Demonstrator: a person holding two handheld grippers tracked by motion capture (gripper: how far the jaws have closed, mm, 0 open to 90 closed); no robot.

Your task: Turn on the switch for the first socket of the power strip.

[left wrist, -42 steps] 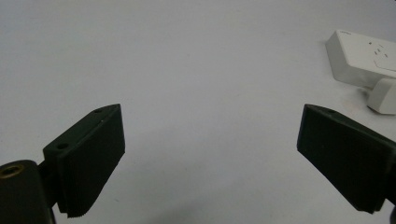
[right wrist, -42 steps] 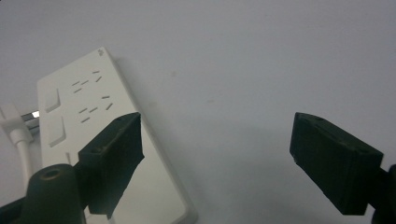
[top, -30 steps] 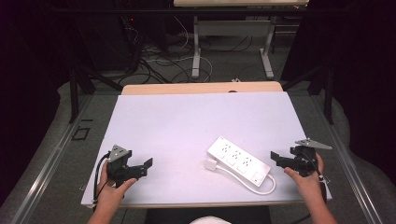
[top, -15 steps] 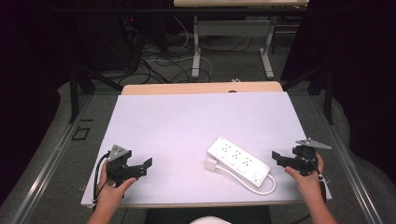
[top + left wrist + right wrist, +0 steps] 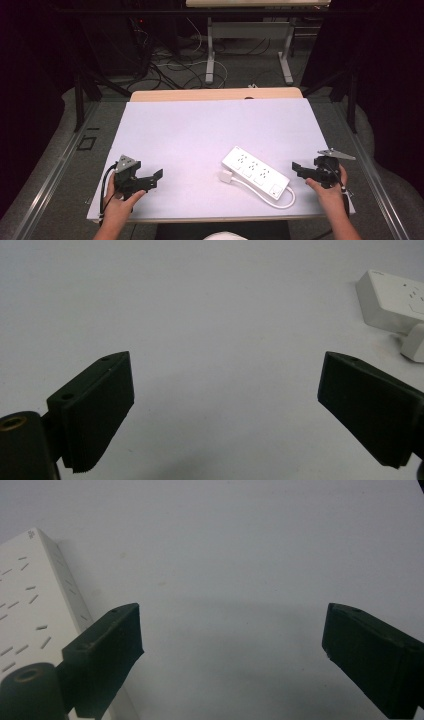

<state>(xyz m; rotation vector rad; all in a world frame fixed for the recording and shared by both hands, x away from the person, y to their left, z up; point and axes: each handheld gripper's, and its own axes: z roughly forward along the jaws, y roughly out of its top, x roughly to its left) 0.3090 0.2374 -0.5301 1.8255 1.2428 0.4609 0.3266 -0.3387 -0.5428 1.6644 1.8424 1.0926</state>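
I have the left gripper [image 5: 150, 179] low over the table [image 5: 200, 130] near its front left corner, jaws spread wide with nothing between them. Through the left gripper view I look across bare white tabletop to the power strip [image 5: 395, 300] at the far right of the picture, with its plug [image 5: 414, 342] just beside it.

Moving right, the power strip [image 5: 256, 172] lies flat and slanted on the front right part of the table, and its white cord [image 5: 270, 197] loops along the front edge to the plug [image 5: 226, 176] resting against the strip's left end. There is a small mark at the strip's corner in both gripper views, but I cannot read it.

My right gripper [image 5: 300, 170] hovers near the front right corner, just beside the strip's right end, not touching it, jaws wide and empty. In the right gripper view the strip [image 5: 35, 610] lies beside the left jaw.
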